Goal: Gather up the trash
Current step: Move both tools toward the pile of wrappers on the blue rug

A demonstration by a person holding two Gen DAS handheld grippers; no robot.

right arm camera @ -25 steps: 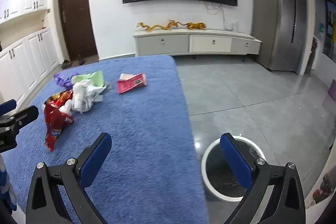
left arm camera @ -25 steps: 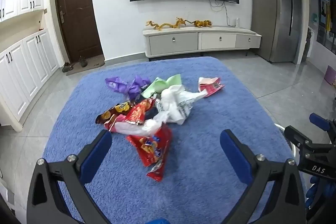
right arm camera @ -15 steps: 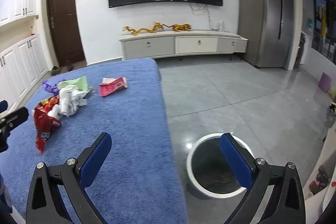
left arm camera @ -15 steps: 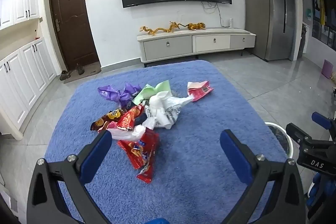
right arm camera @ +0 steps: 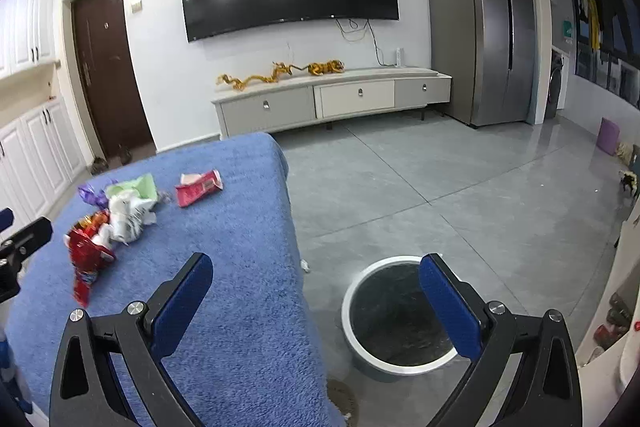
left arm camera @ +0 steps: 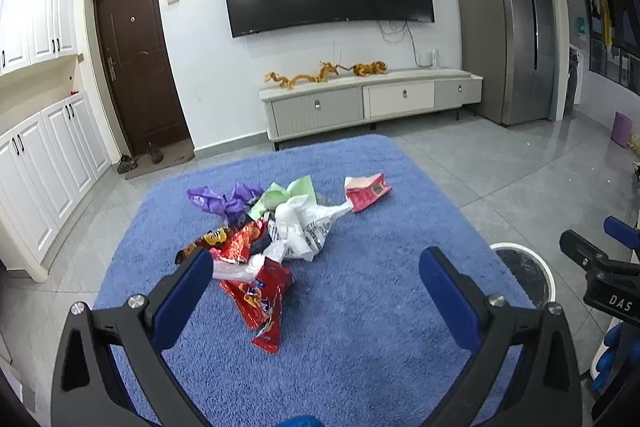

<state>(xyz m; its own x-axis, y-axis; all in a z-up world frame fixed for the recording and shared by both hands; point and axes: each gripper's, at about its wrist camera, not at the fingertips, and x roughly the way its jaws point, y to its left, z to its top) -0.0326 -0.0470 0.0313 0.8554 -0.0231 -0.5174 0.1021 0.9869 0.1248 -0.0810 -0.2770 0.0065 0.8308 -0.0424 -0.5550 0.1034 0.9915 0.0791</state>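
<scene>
A heap of trash lies on the blue fleece table [left arm camera: 360, 307]: a red snack bag [left arm camera: 260, 291], a white plastic bag [left arm camera: 304, 227], a purple wrapper [left arm camera: 218, 201], a green wrapper [left arm camera: 288, 193] and a small red-and-white packet [left arm camera: 366, 191]. My left gripper [left arm camera: 316, 279] is open and empty, raised just short of the red bag. My right gripper [right arm camera: 316, 283] is open and empty, over the table's right edge and a white-rimmed trash bin [right arm camera: 400, 315] on the floor. The heap also shows in the right wrist view [right arm camera: 116, 215].
The bin also shows at the right in the left wrist view [left arm camera: 528, 279]. A small white scrap [right arm camera: 305, 265] lies on the grey tile floor beside the table. A TV cabinet [left arm camera: 368, 107], a fridge [left arm camera: 516, 27] and white cupboards [left arm camera: 44, 155] line the walls.
Both grippers have drawn back and risen; the trash heap looks smaller and farther. The right gripper has swung right, bringing the bin more fully into view. Both stay open.
</scene>
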